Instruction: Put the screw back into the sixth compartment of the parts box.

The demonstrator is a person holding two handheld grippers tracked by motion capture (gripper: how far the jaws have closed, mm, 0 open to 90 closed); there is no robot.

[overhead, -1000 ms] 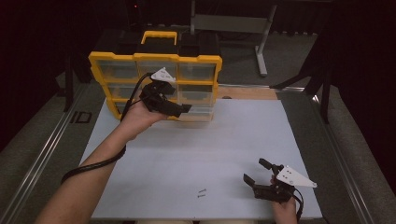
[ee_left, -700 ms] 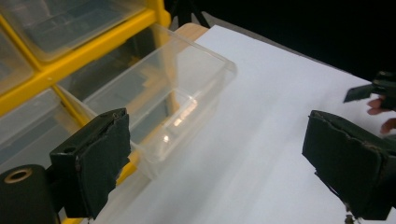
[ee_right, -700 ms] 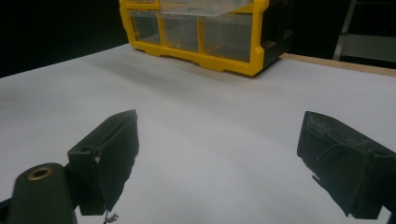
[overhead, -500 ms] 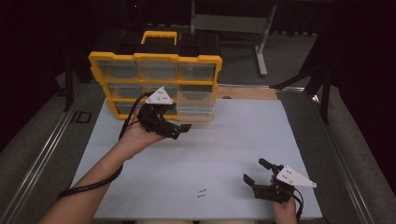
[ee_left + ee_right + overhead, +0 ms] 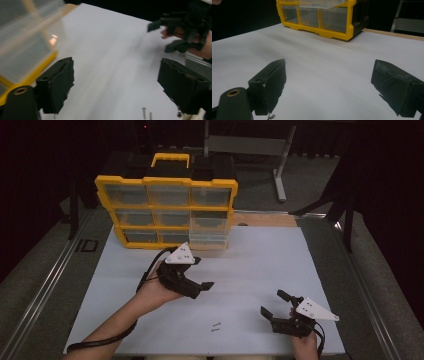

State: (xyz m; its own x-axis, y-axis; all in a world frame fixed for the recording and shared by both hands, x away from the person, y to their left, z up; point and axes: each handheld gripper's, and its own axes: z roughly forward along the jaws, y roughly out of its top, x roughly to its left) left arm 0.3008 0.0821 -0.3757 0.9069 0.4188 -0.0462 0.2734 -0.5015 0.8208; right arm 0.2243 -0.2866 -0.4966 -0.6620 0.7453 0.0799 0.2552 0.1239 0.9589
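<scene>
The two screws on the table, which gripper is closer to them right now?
Left, narrowly. The left gripper hovers just behind the screws, jaws open. The right gripper sits off to their right, jaws open toward them.

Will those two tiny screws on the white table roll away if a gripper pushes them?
Probably. The screws look thin and round, lying flat on the smooth white table, so a nudge would likely roll or slide them. They seem light, and so small that the wide left gripper may struggle pinching one.
</scene>
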